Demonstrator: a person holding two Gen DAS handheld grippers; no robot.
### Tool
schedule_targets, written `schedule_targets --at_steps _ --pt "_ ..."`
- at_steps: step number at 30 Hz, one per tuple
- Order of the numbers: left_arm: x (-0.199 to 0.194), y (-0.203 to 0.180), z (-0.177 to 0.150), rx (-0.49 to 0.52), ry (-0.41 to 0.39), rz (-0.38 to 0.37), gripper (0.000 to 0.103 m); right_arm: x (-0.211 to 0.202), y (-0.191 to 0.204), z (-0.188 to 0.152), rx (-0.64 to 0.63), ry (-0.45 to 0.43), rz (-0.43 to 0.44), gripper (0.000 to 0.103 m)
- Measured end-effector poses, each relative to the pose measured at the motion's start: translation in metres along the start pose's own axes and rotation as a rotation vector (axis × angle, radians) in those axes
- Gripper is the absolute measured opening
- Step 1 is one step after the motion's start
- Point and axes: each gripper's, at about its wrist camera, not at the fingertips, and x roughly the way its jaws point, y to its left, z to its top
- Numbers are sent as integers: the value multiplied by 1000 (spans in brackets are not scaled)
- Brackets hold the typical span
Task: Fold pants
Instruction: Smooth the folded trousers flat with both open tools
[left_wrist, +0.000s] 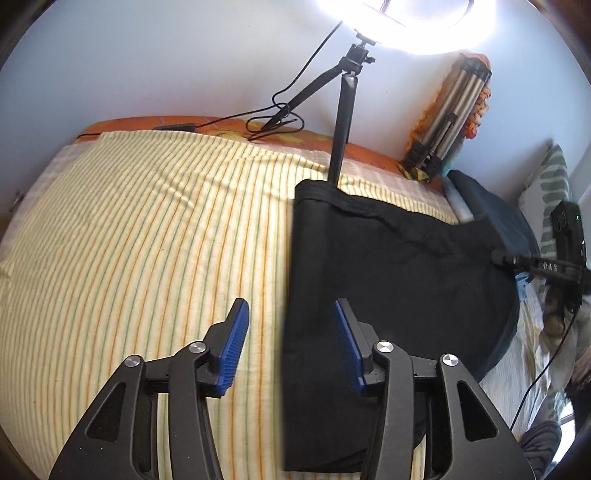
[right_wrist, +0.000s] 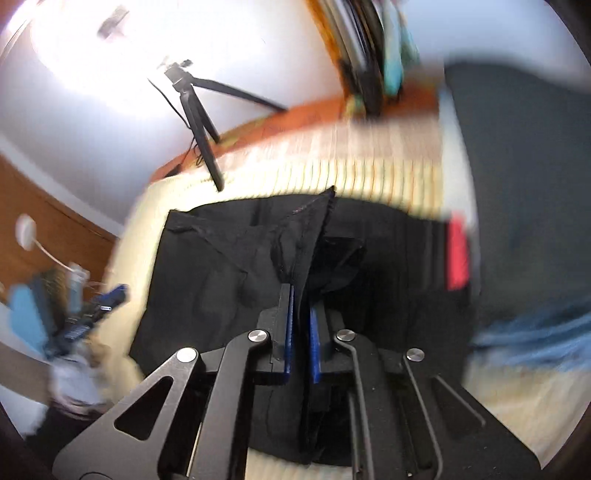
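Observation:
The black pants (left_wrist: 388, 266) lie flat on the striped yellow bedsheet (left_wrist: 147, 240), their straight left edge running down the middle of the left wrist view. My left gripper (left_wrist: 291, 314) is open and empty, its jaws straddling that edge just above the cloth. In the blurred right wrist view, my right gripper (right_wrist: 300, 295) is shut on a raised fold of the black pants (right_wrist: 221, 266), which peaks between the blue pads (right_wrist: 289, 332).
A ring light on a black tripod (left_wrist: 341, 122) stands at the bed's far edge with cables. A folded tripod (left_wrist: 450, 118) leans in the corner. A dark blue pillow (left_wrist: 498, 221) and a red item (right_wrist: 458, 254) lie beside the pants.

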Motion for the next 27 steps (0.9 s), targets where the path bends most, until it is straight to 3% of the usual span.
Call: schedule_targets --at_steps 2,4,6,10,13,15,18,22,27 --pt "5 -1 -3 11 24 12 49 10 -6 3 24 57 -17 9" --pt "11 -4 -8 22 53 19 49 13 -11 2 34 113 -63 20" --pt "15 -8 -11 37 60 26 49 3 -10 -2 13 92 -149 31" --pt "19 -13 -16 60 72 35 49 -25 6 -22 -11 32 -8 32" --pt "19 -13 -18 56 72 39 49 -24 34 -46 -107 56 57 32" --pt "19 -15 -19 57 71 40 49 -3 49 -60 -186 118 20 32" --pt "16 -20 -19 61 59 36 49 26 44 -66 -162 168 -15 29" --pt "6 -33 -19 97 27 13 49 6 28 -60 -53 110 11 29" --pt "-5 -87 -28 244 20 -116 49 -47 0 -78 59 0 47 32"
